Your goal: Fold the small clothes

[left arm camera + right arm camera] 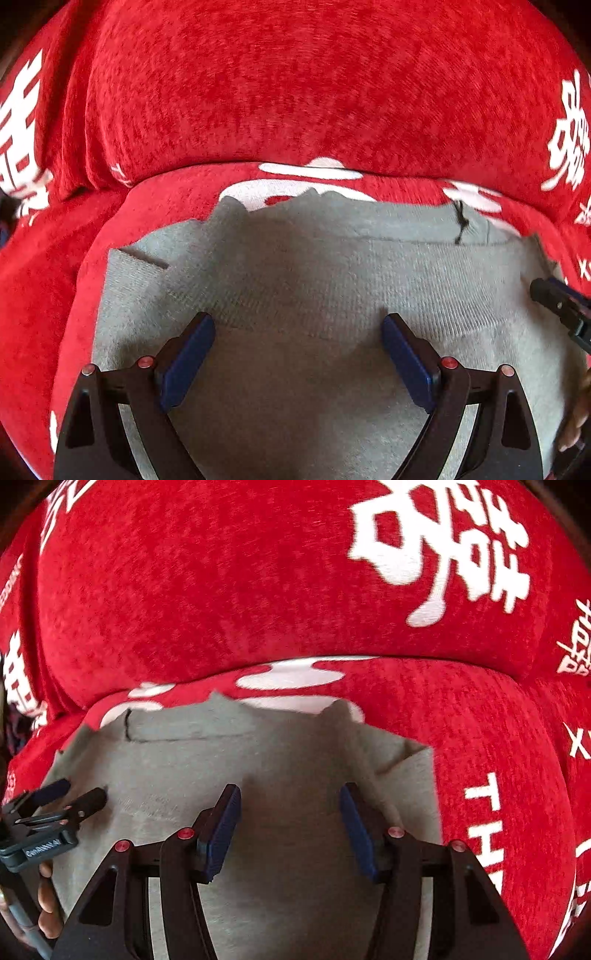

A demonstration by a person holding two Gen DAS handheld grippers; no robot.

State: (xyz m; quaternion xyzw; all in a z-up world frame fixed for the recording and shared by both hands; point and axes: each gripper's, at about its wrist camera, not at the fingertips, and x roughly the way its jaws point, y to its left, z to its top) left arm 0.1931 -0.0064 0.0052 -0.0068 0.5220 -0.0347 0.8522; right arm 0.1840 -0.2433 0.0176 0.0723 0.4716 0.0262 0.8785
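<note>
A small grey knit garment (303,280) lies flat on a red cover, its collar edge at the far side with a short black thread (460,221). My left gripper (298,325) is open just above the grey cloth, holding nothing. The right gripper's tip shows at the right edge of the left wrist view (554,299). In the right wrist view the same garment (288,760) lies under my right gripper (290,797), which is open and empty. The left gripper (77,794) shows at the left there, jaws apart over the cloth's left part.
The red plush cover with white characters (295,92) spreads over the seat and rises as a back cushion behind the garment (221,572). A folded flap lies at the garment's right corner (402,753). A hand shows at the lower left (46,904).
</note>
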